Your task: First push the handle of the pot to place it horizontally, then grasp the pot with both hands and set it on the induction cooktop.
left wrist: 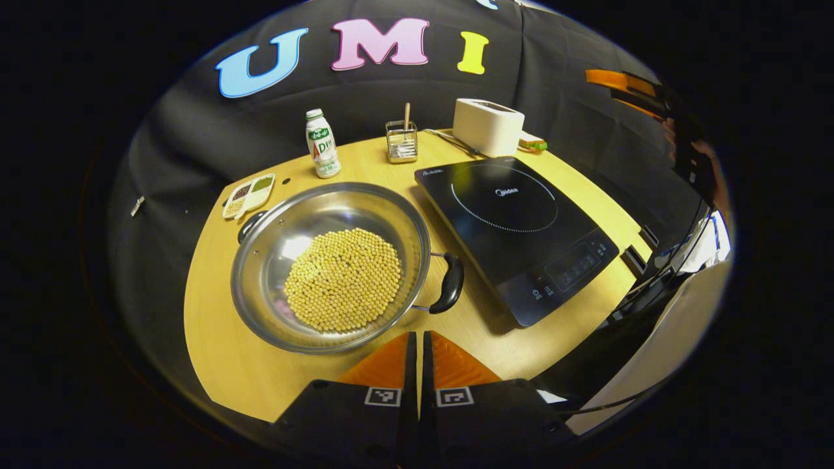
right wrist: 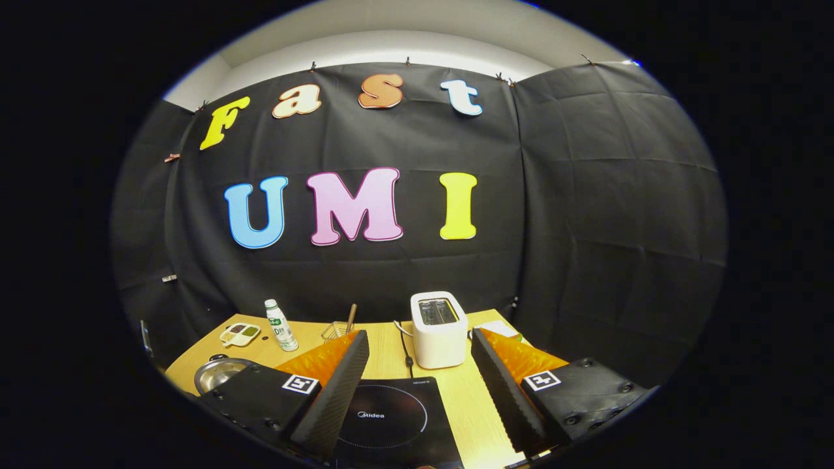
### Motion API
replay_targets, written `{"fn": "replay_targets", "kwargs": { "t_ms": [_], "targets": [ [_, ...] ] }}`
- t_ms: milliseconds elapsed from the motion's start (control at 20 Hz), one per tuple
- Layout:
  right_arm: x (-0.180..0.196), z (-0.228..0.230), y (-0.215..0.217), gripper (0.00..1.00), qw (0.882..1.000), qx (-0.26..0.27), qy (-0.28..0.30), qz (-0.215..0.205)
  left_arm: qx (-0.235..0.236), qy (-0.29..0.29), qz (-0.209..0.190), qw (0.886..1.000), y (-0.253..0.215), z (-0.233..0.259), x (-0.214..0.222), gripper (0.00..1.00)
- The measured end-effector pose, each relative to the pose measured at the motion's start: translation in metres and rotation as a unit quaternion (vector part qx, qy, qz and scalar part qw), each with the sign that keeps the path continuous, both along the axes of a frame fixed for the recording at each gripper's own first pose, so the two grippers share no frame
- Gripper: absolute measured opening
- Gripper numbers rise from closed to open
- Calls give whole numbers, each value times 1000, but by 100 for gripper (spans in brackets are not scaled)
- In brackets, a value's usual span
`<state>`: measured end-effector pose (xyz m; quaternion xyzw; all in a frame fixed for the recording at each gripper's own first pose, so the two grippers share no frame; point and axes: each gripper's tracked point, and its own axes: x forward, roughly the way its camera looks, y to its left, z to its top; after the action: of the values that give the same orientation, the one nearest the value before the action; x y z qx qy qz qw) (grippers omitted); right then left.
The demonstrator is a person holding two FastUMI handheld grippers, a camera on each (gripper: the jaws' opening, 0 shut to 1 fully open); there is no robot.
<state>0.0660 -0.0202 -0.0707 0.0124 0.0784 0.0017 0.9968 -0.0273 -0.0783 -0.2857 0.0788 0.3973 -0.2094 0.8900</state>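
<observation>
With the left gripper (left wrist: 419,339) closed and empty near the pot (left wrist: 329,264), its handle (left wrist: 448,283) seemingly awaits a push, while the right gripper (right wrist: 417,371) hangs wide open, holding nothing.

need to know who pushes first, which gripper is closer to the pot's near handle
Left. The left gripper hangs just short of the pot, beside its black handle. The right gripper is raised over the induction cooktop.
</observation>
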Motion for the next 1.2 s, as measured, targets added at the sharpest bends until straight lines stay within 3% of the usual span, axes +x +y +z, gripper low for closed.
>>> {"fn": "replay_targets", "kwargs": {
  "t_ms": [300, 700, 1200],
  "targets": [
    [-2, -12, -16, 99, 1000, 9, 16, -8, 3, 41, -9, 999, -15, -31, 14, 5],
    [-8, -21, -18, 99, 999, 4, 33, -5, 16, 49, -29, 998, -33, -41, 34, 5],
    [-14, -26, -25, 99, 999, 5, 34, -12, -16, 50, -8, 999, -62, -37, 71, 4]
  ]
}}
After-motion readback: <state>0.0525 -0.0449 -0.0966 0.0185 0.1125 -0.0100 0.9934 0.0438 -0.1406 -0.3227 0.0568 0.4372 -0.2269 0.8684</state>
